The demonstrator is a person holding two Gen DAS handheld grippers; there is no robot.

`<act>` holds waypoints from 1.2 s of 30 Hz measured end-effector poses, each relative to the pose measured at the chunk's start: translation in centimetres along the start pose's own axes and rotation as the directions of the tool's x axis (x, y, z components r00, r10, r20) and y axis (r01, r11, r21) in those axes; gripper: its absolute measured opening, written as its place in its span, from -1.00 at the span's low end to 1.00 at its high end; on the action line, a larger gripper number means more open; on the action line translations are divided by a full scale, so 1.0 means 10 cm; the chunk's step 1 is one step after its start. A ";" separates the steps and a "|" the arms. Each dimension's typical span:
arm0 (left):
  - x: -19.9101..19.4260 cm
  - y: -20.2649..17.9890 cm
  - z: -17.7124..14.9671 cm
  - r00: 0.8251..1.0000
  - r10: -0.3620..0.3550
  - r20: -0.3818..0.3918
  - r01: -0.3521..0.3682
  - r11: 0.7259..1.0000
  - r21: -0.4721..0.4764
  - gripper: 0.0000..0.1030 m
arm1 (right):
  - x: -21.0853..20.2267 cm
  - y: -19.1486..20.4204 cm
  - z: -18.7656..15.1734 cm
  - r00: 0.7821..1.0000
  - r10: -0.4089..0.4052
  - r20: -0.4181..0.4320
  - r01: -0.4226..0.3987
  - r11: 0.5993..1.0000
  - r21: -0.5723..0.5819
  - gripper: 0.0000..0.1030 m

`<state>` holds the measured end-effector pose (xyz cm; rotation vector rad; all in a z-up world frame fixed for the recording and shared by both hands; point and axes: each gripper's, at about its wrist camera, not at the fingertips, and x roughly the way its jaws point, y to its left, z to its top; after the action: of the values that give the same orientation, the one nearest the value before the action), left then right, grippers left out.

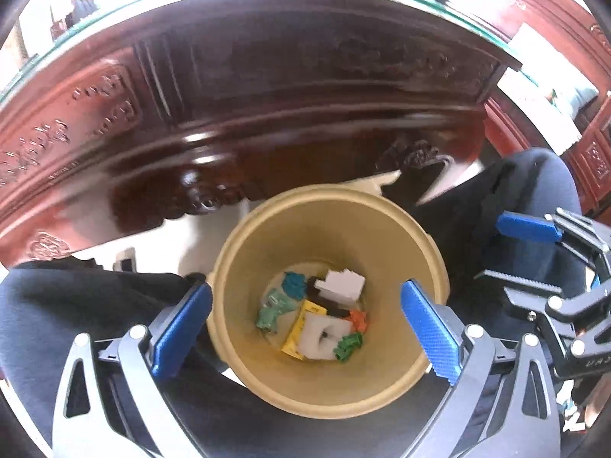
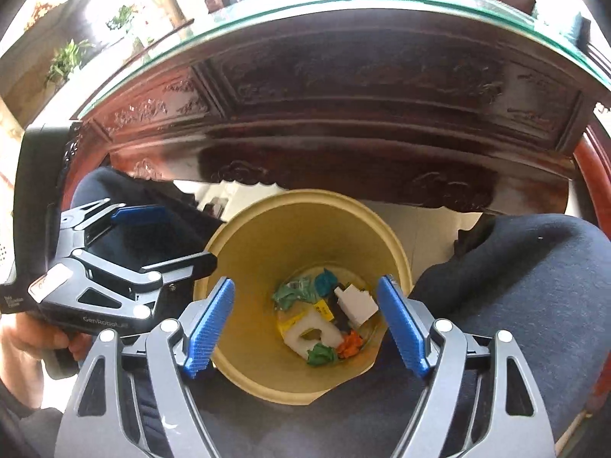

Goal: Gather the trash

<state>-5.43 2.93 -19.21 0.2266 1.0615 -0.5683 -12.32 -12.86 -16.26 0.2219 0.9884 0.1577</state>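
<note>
A tan round bin stands on the floor between a person's knees. At its bottom lies trash: white foam pieces, a white box, a yellow packet, green crumpled scraps, a teal scrap and an orange scrap. My left gripper hangs over the bin's mouth, open, with nothing between its blue pads. My right gripper also hangs over the bin, open and empty. Each gripper shows at the side of the other's view.
A dark carved wooden table with a glass top rises just behind the bin. The person's dark trouser legs flank the bin on both sides. A hand holds the left gripper's handle.
</note>
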 end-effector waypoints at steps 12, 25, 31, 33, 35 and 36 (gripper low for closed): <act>-0.68 0.07 0.37 0.963 0.110 0.247 -0.089 0.992 -0.094 0.92 | -0.50 0.25 0.26 0.969 -0.077 0.236 0.092 0.994 -0.053 0.79; -0.87 0.07 0.52 0.957 0.127 0.261 -0.100 0.989 -0.113 0.92 | -0.46 0.31 0.36 0.976 -0.061 0.207 0.075 0.995 -0.060 0.83; -0.87 0.02 0.49 0.959 0.118 0.256 -0.091 0.989 -0.115 0.92 | -0.61 0.26 0.38 0.960 -0.119 0.253 0.136 0.989 -0.051 0.83; -0.87 -0.01 0.52 0.953 0.131 0.272 -0.104 0.988 -0.113 0.92 | -0.66 0.27 0.44 0.950 -0.137 0.281 0.158 0.986 -0.052 0.83; -0.85 -0.05 0.56 0.949 0.150 0.276 -0.122 0.986 -0.115 0.92 | -0.69 0.27 0.51 0.942 -0.140 0.303 0.163 0.985 -0.049 0.83; -0.85 -0.05 0.60 0.949 0.148 0.278 -0.119 0.986 -0.117 0.92 | -0.70 0.27 0.54 0.940 -0.139 0.311 0.163 0.985 -0.050 0.83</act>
<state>-4.27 2.65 -8.88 0.1232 0.7841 -0.4102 -11.66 -12.52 -7.00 0.0960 0.6851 0.0178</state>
